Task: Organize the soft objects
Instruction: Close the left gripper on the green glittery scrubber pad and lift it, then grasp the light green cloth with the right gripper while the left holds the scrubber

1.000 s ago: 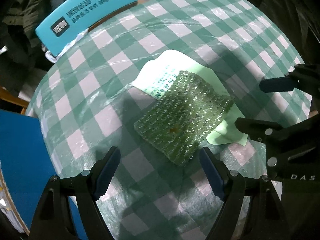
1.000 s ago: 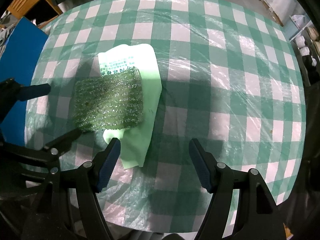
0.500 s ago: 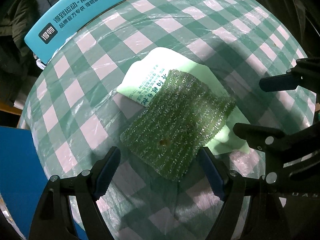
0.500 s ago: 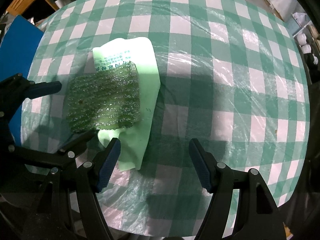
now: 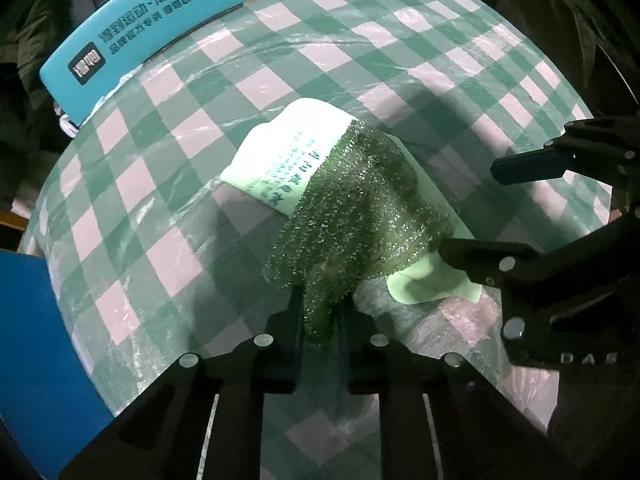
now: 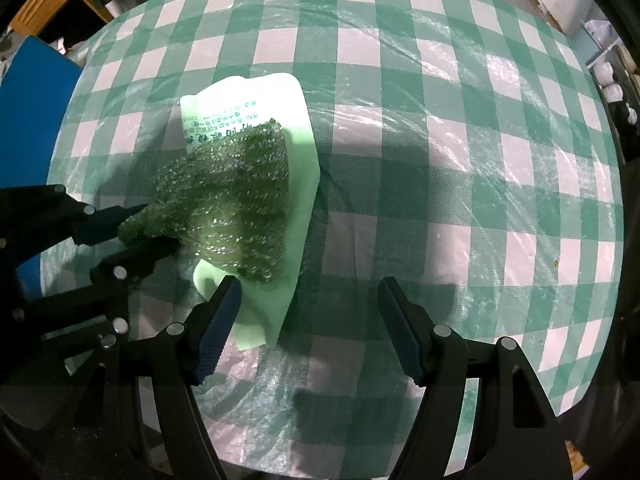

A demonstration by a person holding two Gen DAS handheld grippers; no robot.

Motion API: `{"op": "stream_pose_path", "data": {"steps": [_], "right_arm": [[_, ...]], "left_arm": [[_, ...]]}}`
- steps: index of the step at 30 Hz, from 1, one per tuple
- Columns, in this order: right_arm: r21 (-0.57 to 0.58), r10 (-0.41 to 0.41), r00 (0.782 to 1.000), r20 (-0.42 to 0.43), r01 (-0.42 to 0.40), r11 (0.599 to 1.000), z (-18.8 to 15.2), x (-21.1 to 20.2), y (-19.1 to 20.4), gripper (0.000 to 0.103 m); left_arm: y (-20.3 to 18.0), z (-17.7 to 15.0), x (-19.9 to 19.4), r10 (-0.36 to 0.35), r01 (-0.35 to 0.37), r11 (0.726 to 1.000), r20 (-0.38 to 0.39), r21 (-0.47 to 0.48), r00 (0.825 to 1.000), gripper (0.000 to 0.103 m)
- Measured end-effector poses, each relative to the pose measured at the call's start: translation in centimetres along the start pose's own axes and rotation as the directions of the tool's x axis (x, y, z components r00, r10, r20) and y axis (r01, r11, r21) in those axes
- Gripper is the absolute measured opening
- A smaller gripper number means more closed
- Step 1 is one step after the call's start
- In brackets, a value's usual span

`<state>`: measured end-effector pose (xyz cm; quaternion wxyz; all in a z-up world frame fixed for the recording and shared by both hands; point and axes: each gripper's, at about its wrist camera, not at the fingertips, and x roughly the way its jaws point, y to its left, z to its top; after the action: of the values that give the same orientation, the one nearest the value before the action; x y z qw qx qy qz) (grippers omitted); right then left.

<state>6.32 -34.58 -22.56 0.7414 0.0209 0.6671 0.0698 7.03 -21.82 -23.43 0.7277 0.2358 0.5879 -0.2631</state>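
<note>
Scouring cloth [image 5: 360, 208]: dark green, glittery mesh, bunched and lifted at its near corner, the rest draped over the pale green sheet [image 5: 288, 152] (printed text at its far end).
Left gripper [image 5: 322, 312]: jaws closed tight, pinching the cloth's near corner.
Right gripper [image 6: 310, 328]: jaws spread wide, holding nothing, one finger just beside the sheet's near edge.
Table [image 6: 460, 160]: green-and-white check under clear plastic; bare cloth lies to the right of the sheet.
Edges: blue panel [image 5: 36, 340] at the left rim.

The left gripper [image 5: 320, 312] has closed its jaws on the near corner of the sponge cloth [image 5: 360, 216]. That corner now bunches up, lifted off the table.
</note>
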Motion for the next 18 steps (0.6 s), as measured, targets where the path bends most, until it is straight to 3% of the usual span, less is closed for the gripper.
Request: {"op": "stream_pose_path", "data": {"steps": [18], "right_arm": [[0.022,0.06,0.998,0.031,-0.061,0.998,1.3,-0.4,1.8,0.071]], "left_arm": [[4.3,-4.2,-2.8,0.08,-0.079,0.99,0.006,-0.118,0.997,0.014]]}}
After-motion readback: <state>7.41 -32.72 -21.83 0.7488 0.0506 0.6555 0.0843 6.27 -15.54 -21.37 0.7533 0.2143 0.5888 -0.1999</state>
